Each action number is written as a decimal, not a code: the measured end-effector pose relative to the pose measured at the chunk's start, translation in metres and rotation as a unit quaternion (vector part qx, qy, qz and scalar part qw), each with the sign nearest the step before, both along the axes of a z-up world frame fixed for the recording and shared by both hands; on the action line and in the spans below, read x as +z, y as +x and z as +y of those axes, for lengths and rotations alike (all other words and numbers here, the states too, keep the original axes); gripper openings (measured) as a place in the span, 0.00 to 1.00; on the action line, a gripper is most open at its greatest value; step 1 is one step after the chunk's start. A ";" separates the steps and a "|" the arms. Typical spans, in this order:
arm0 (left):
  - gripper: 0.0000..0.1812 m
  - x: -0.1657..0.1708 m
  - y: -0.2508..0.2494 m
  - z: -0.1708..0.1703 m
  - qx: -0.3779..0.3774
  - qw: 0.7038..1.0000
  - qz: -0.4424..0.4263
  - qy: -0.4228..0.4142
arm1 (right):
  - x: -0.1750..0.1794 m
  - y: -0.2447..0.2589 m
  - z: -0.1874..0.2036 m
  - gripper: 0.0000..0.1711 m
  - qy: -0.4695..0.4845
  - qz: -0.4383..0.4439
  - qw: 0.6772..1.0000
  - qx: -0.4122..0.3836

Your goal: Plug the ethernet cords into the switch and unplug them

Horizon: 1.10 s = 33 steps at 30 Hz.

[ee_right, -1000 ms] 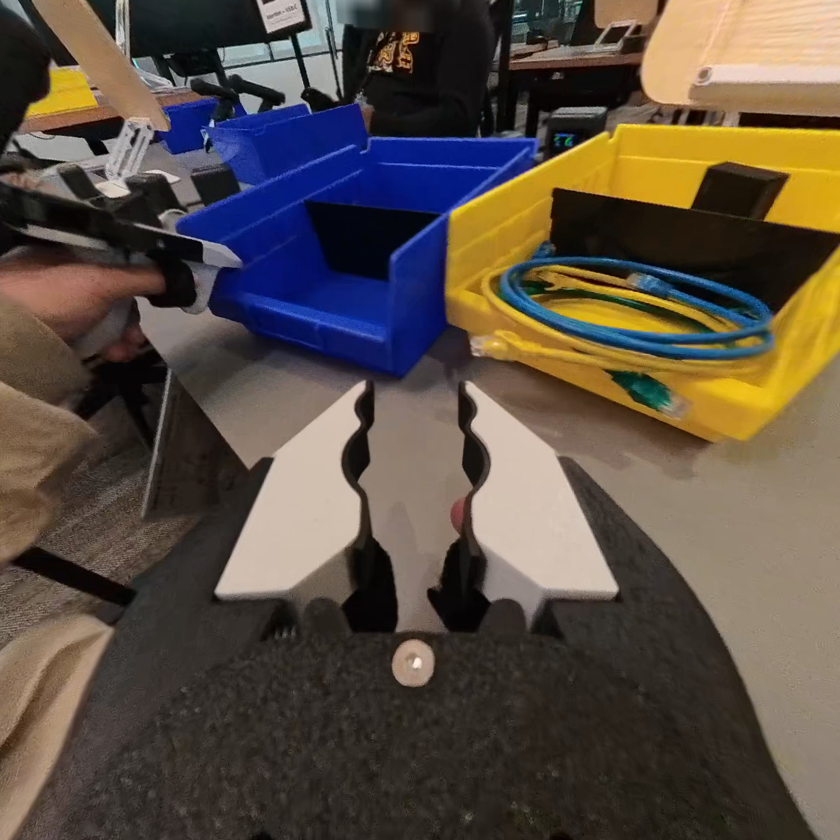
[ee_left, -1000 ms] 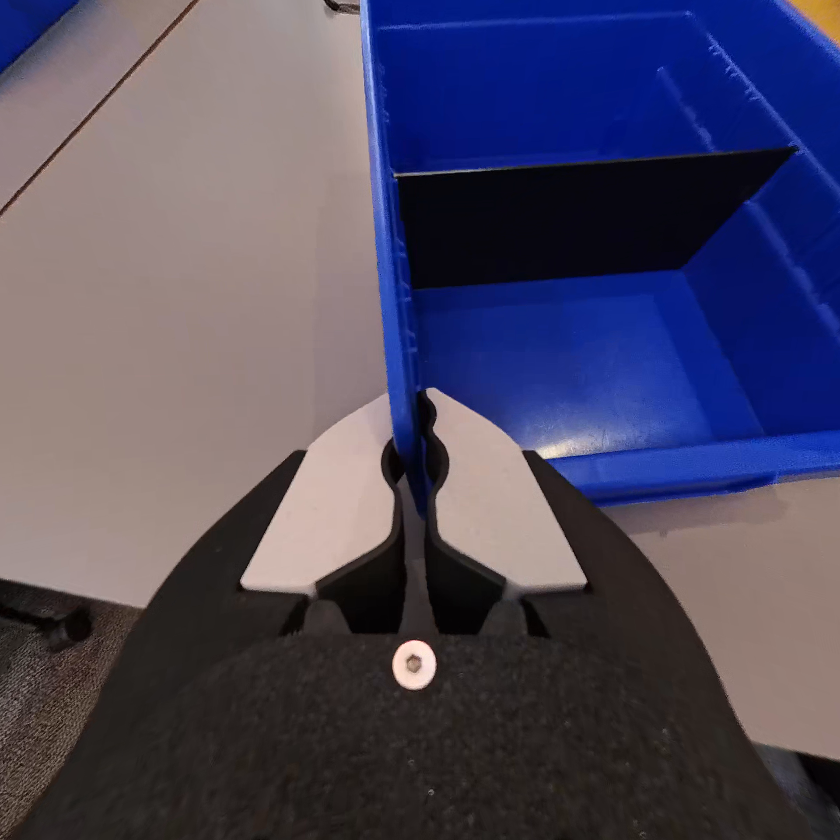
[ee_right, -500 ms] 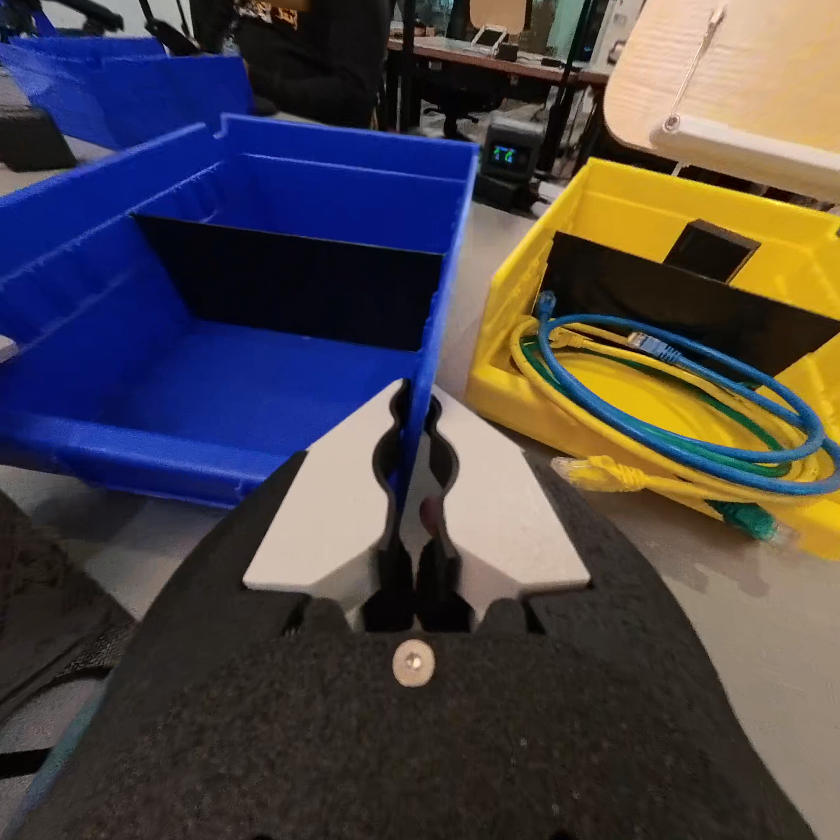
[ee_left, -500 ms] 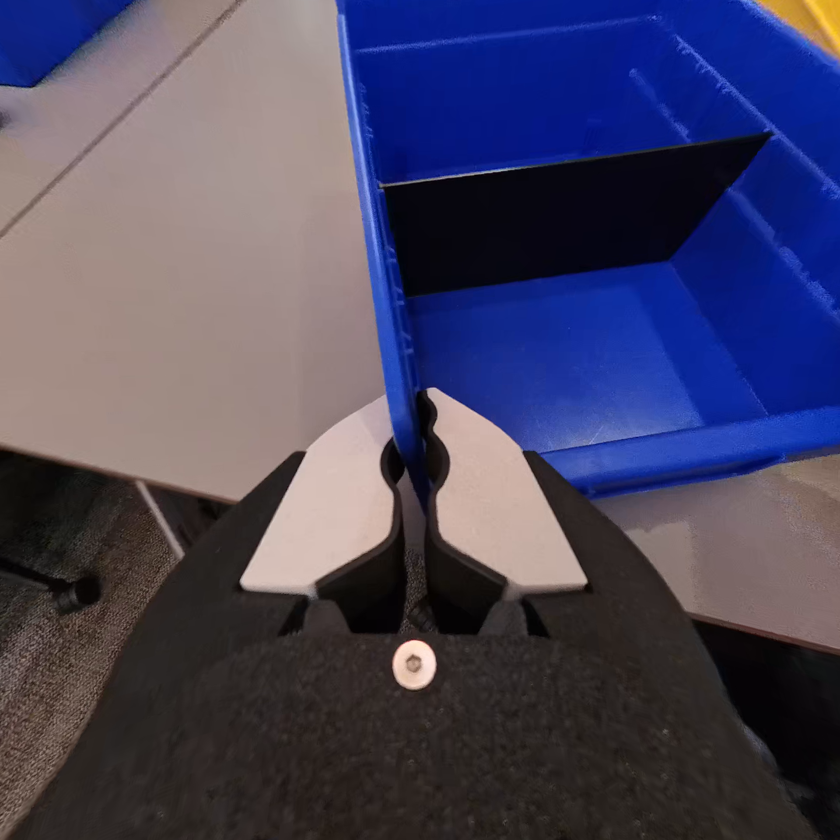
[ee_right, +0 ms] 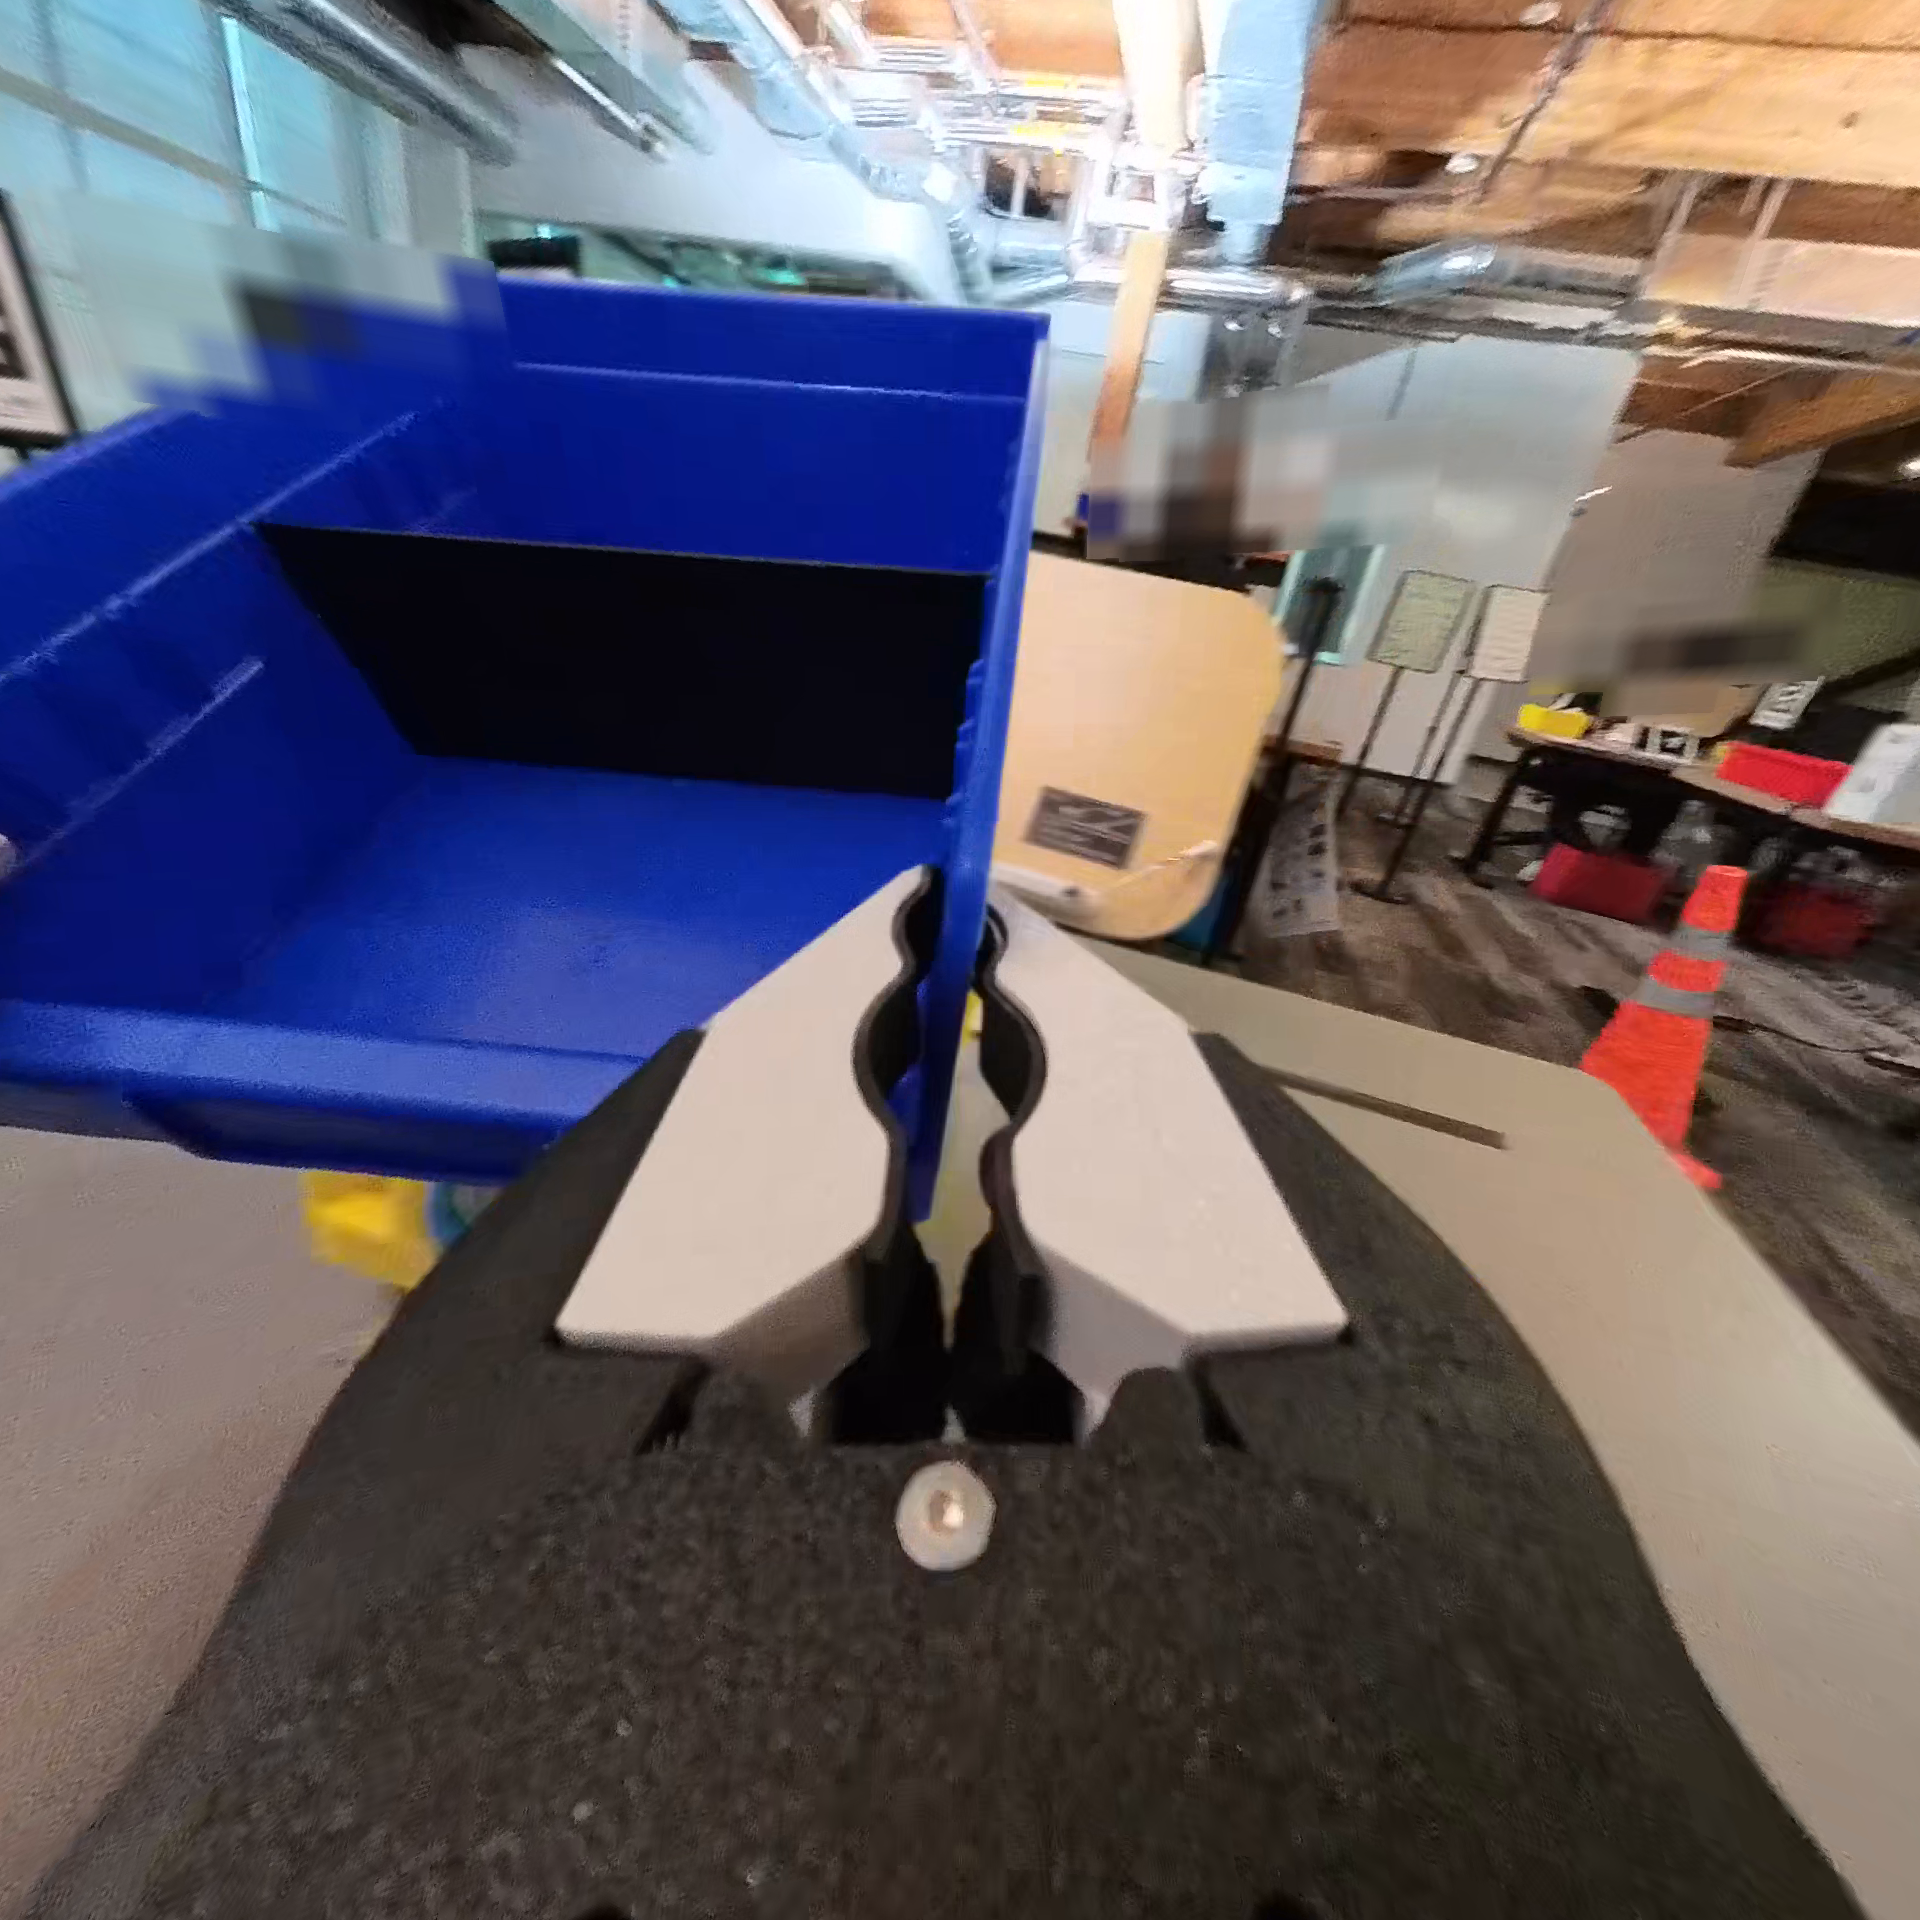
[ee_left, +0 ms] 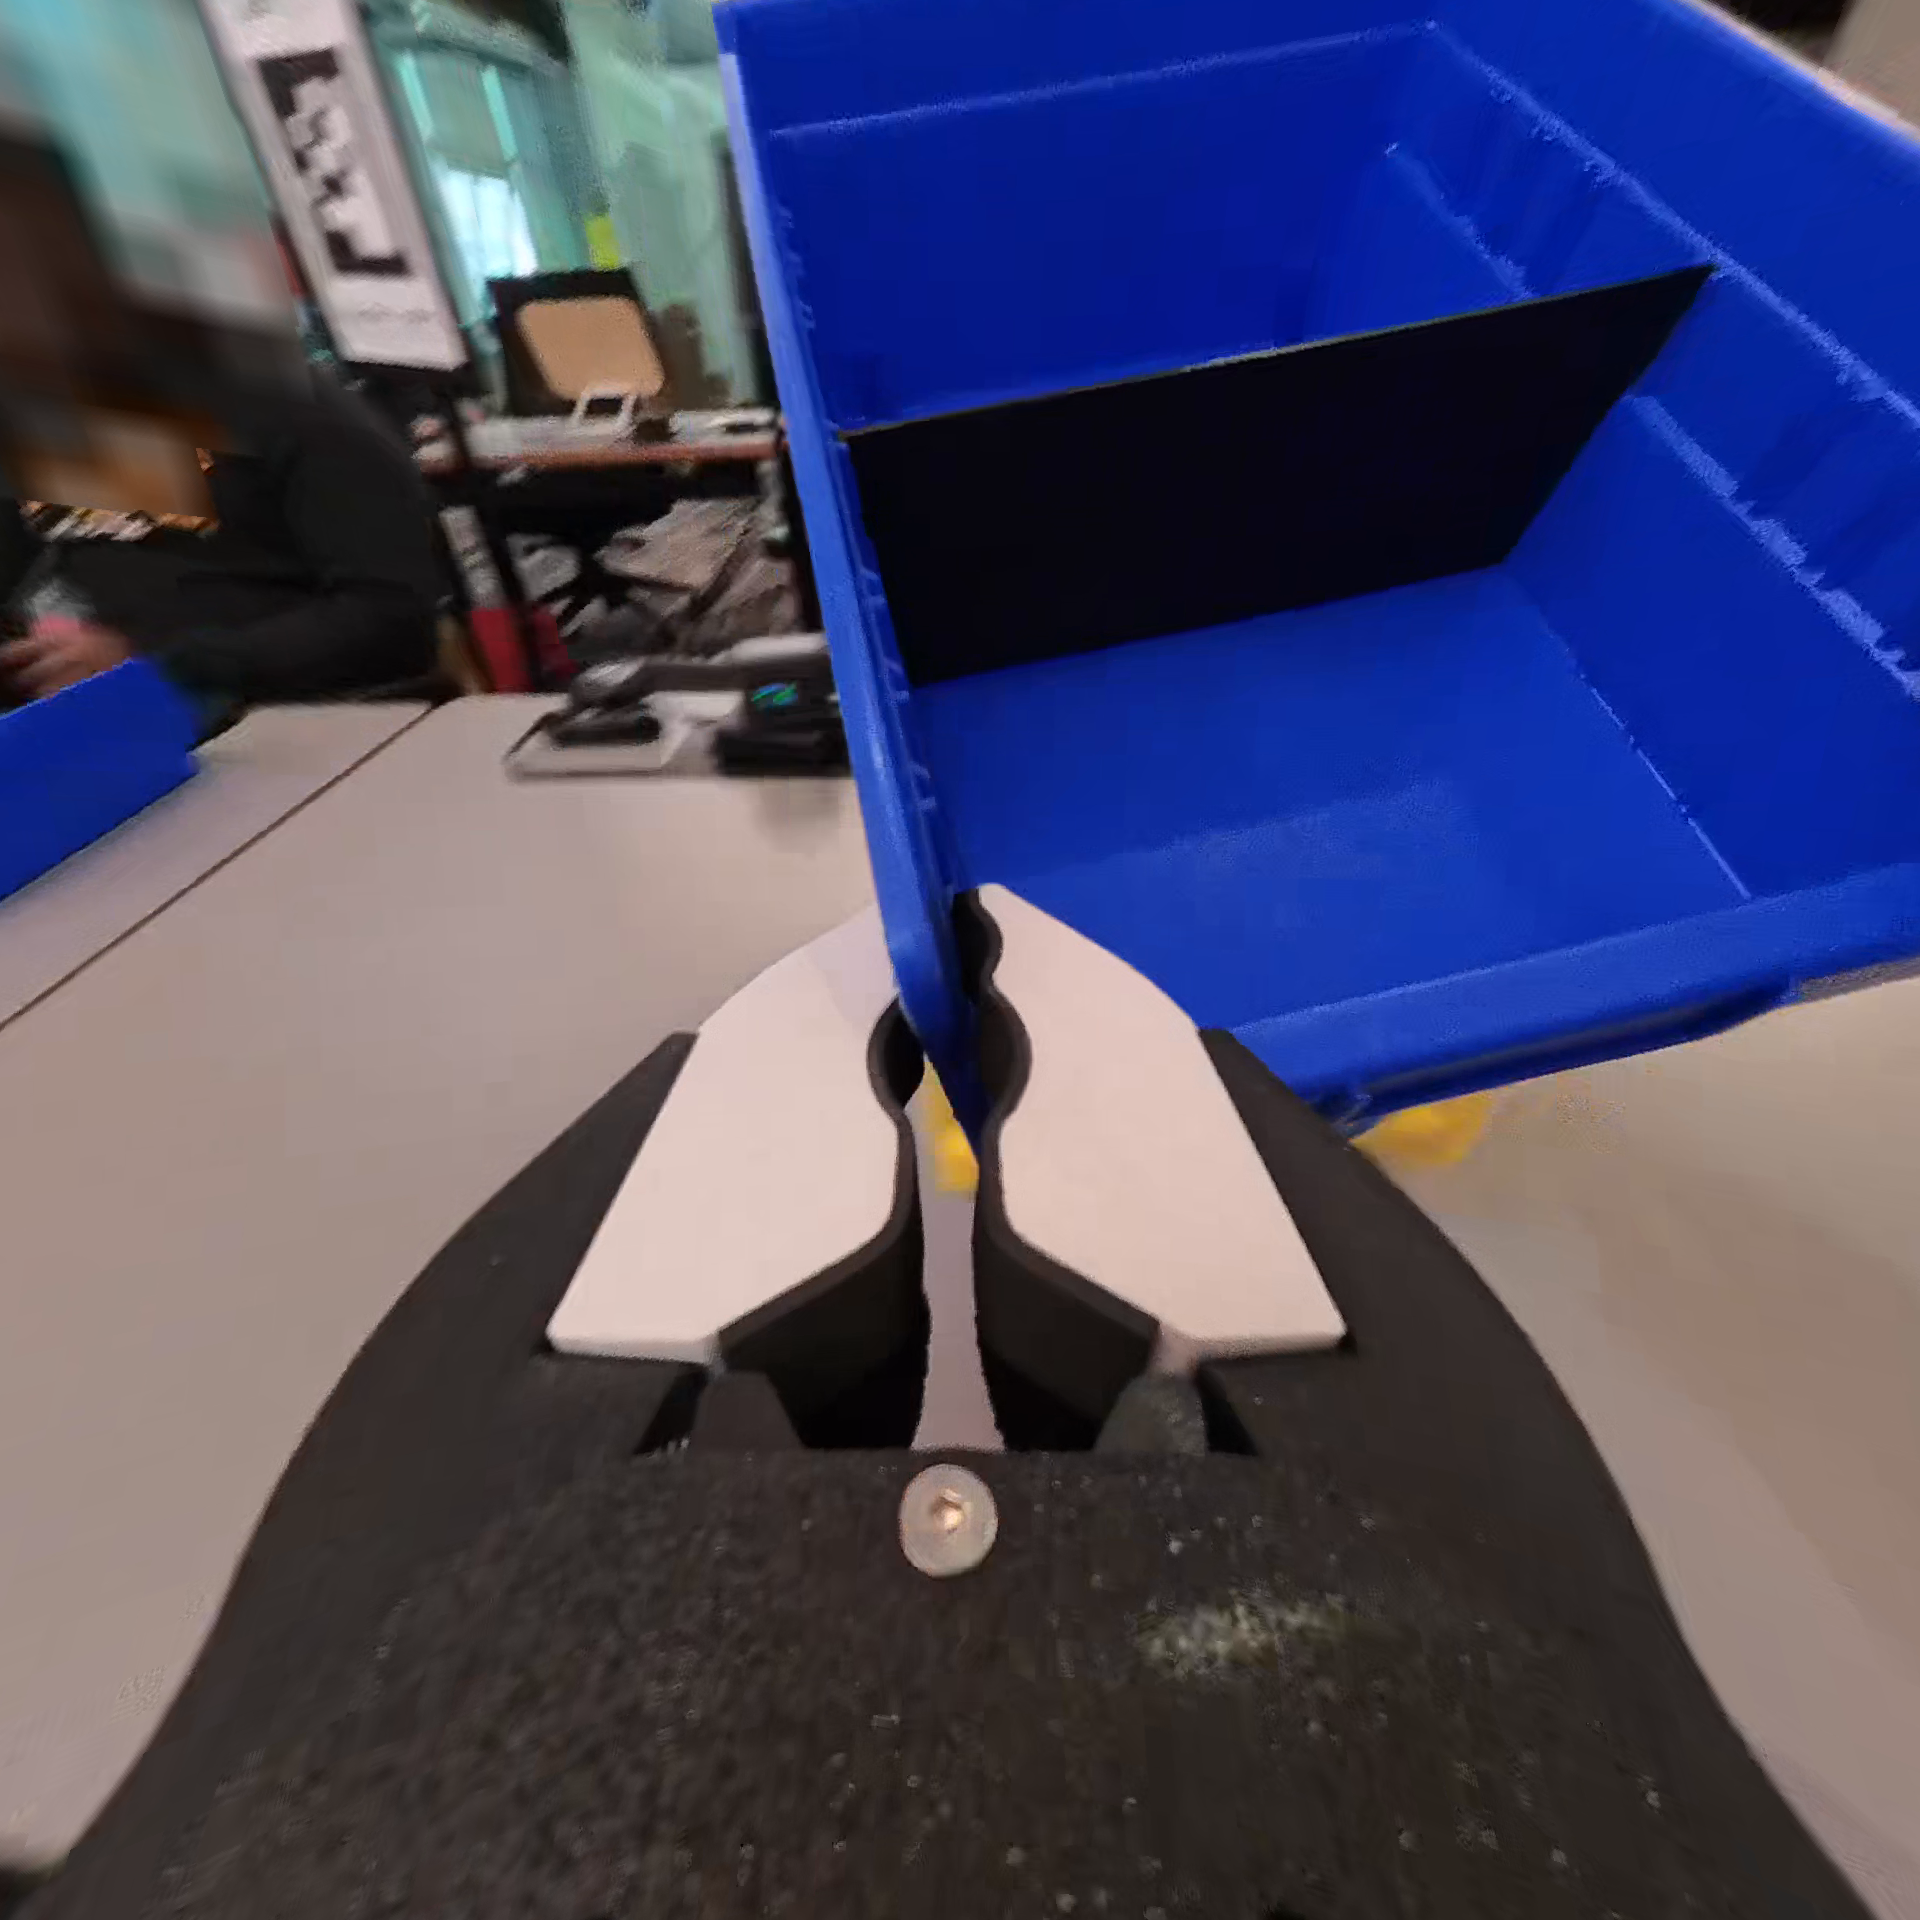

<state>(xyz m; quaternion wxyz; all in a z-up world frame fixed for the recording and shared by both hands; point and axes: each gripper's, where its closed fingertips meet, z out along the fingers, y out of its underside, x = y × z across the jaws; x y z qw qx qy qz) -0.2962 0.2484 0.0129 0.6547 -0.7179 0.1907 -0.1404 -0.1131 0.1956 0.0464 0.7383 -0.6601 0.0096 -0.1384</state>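
A blue bin (ee_left: 1299, 810) with a black divider (ee_left: 1195, 520) hangs tilted above the grey table (ee_left: 364, 987). My left gripper (ee_left: 940, 914) is shut on its left wall. My right gripper (ee_right: 961, 894) is shut on the right wall of the same blue bin (ee_right: 571, 914). Both of its compartments look empty. A bit of the yellow bin (ee_right: 364, 1226) shows below the blue one, and also in the left wrist view (ee_left: 1423, 1138). No ethernet cords and no switch are in view.
A second blue bin (ee_left: 73, 758) stands at the table's left. A person in dark clothes (ee_left: 260, 540) sits behind it. Small devices (ee_left: 675, 727) lie at the table's far edge. An orange traffic cone (ee_right: 1662, 997) stands on the floor past the table's right edge (ee_right: 1455, 1195).
My right gripper moved to the blue bin's right wall and shut on it. Both grippers then raised and tilted the bin off the table. The yellow bin's cords dropped out of view.
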 end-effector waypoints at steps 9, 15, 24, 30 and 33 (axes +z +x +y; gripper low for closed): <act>0.02 -0.081 0.293 -0.034 -0.158 0.981 0.074 -0.083 | -0.089 0.272 -0.080 0.01 -0.093 0.100 0.974 -0.181; 0.03 -0.148 0.339 -0.056 -0.187 0.965 0.086 -0.164 | -0.152 0.316 -0.100 0.01 -0.178 0.135 0.955 -0.196; 0.08 -0.157 0.331 -0.085 -0.249 0.944 0.057 -0.209 | -0.189 0.322 -0.103 0.03 -0.223 0.180 0.941 -0.180; 0.10 -0.124 0.223 -0.136 -0.411 0.879 0.062 -0.236 | -0.186 0.322 -0.109 0.13 -0.216 0.208 0.934 -0.193; 0.11 -0.089 0.123 -0.077 -0.341 0.924 0.028 -0.171 | -0.137 0.316 -0.134 0.17 -0.163 0.143 0.942 -0.255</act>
